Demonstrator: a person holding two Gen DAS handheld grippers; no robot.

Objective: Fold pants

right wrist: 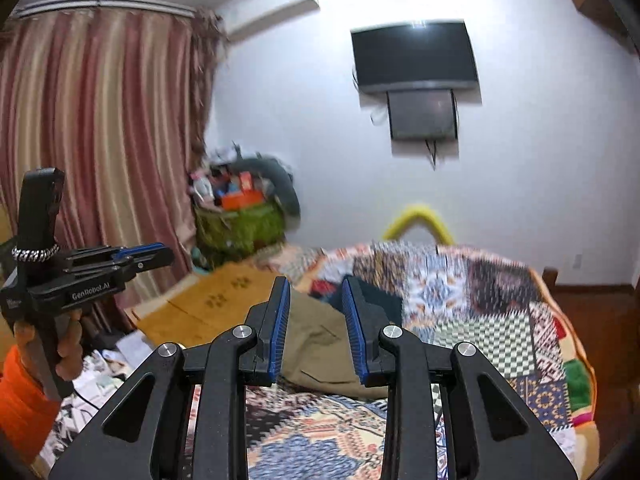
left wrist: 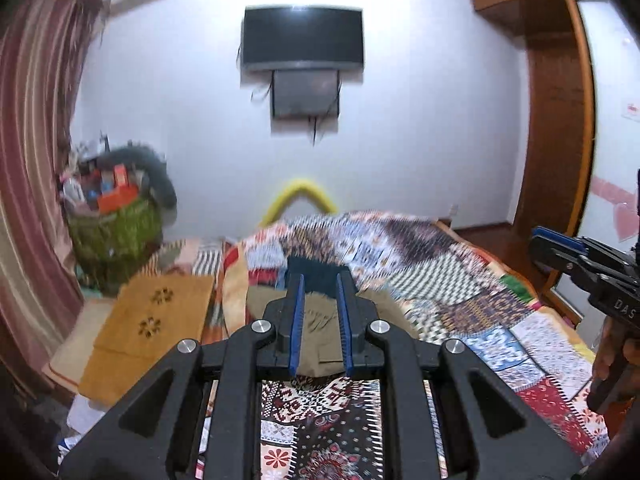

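Note:
Olive-khaki pants (left wrist: 320,320) lie bunched on a patchwork quilt (left wrist: 460,280); they also show in the right wrist view (right wrist: 316,344). A dark garment (left wrist: 316,276) lies just beyond them, also seen in the right wrist view (right wrist: 380,300). My left gripper (left wrist: 320,284) is open and empty, held above the pants. My right gripper (right wrist: 316,288) is open and empty, also above the pants. The right gripper shows at the right edge of the left wrist view (left wrist: 560,248). The left gripper shows at the left of the right wrist view (right wrist: 152,256).
The quilt (right wrist: 500,312) covers a bed. An orange mat (left wrist: 152,320) lies left of it. A green basket (left wrist: 116,224) full of clutter stands by striped curtains (left wrist: 28,160). A TV (left wrist: 304,36) hangs on the far wall. A wooden wardrobe (left wrist: 560,120) stands right.

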